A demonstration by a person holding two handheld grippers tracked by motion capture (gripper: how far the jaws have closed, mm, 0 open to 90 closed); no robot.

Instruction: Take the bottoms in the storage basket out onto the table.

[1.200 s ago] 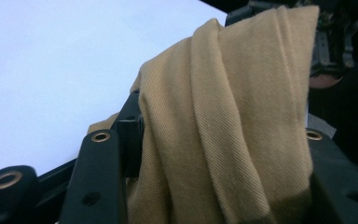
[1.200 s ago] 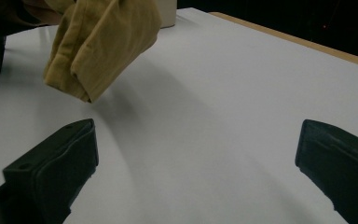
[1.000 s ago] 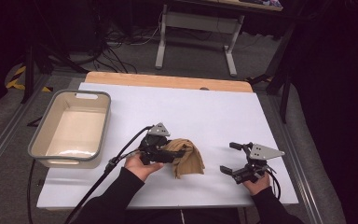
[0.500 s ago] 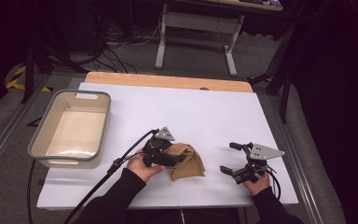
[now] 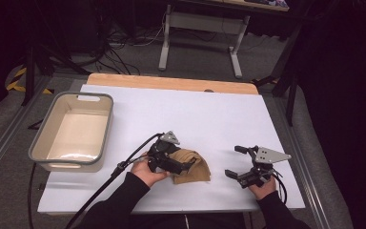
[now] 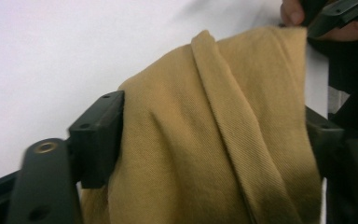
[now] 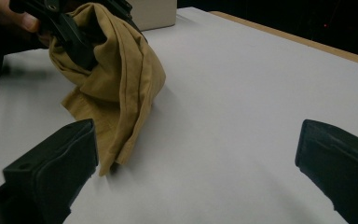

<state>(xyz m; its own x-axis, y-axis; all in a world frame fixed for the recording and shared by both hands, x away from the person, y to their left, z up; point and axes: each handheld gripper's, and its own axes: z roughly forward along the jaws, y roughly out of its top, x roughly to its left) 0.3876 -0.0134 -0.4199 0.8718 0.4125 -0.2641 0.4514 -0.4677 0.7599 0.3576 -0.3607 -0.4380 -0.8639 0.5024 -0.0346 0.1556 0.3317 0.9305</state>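
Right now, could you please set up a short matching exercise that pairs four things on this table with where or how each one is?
Things:
1. tan cloth
2. grey tub
3. right gripper
4. wooden strip

Descriptions:
A. along the table's far edge
B. jaws wide, nothing between them
C. bunched between the left gripper's jaws
D. empty, at the table's left side

Pairs: 1-C, 2-D, 3-B, 4-A
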